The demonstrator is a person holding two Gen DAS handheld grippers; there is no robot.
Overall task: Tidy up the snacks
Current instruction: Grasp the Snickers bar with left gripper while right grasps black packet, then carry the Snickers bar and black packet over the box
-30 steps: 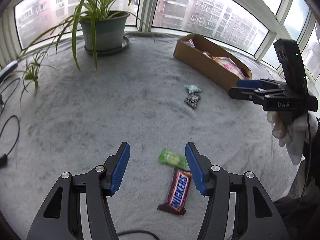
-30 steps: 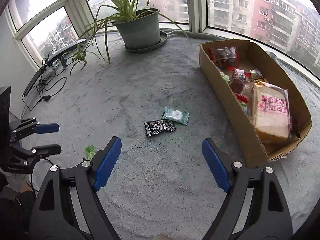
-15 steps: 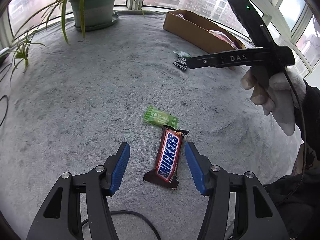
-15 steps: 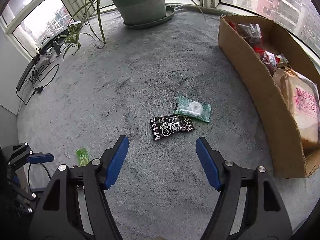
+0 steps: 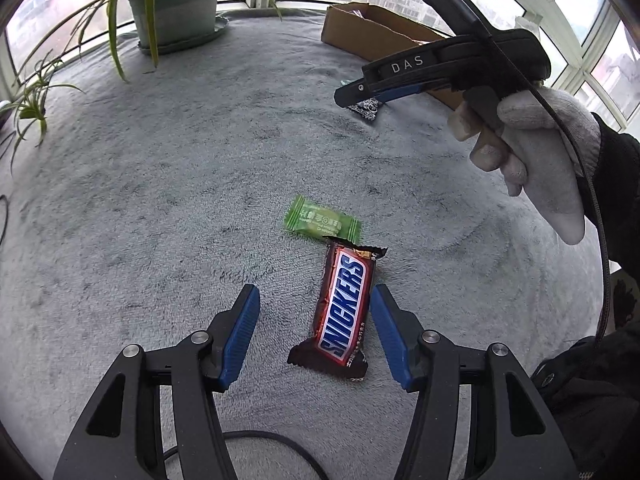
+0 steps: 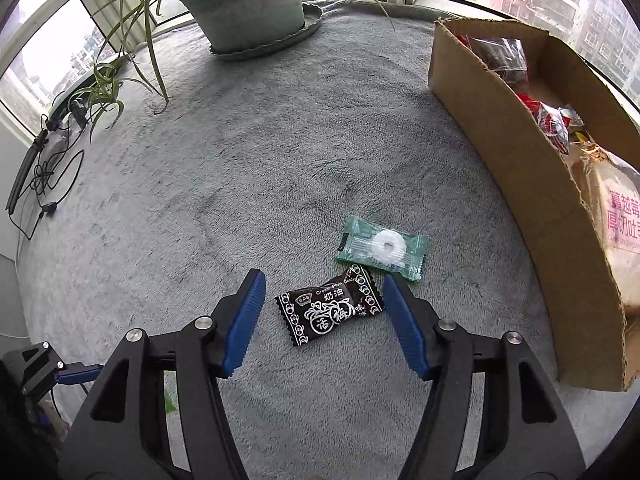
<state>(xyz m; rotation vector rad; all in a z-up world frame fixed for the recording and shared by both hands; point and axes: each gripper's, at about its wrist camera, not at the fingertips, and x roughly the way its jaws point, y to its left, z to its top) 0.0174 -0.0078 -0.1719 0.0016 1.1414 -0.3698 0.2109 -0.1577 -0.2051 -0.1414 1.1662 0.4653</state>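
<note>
While both tools hover low over the grey fleece (image 5: 160,184), we record the following, nearest item first.

Left gripper (image 5: 314,336): jaws spread, nothing pinched; the bar lies between the blue pads, close to the right-hand pad, and we see no contact.

Snickers bar (image 5: 344,312): flat on the fleece. Long axis runs nearly straight away from the camera, far end tipped slightly right, so it lies along the pads. We judge it firm, of moderate weight, with a slick wrapper. Best hold is across the narrow width at mid-length; the crimped end flaps would slip.

Green candy (image 5: 322,222): just beyond the bar's far end, touching or nearly so. Long axis runs across the view. We judge it very light and crinkly.

Right gripper (image 6: 324,320): jaws have just been closing and are not yet pressed; the black candy sits between the pads, its right end near the right-hand pad.

Black candy (image 6: 332,308): flat, long axis across the gap, right end tilted away. We judge it light, soft-wrapped and prone to skidding on fleece. We would grip the padded middle, which calls for a wrist turn or an end-to-end pinch.

Mint packet (image 6: 382,248): just beyond the black candy, corners near or touching. Long axis crosswise.

Cardboard box (image 6: 520,184): right of both candies, holding bagged snacks already. We judge it the destination.
</note>
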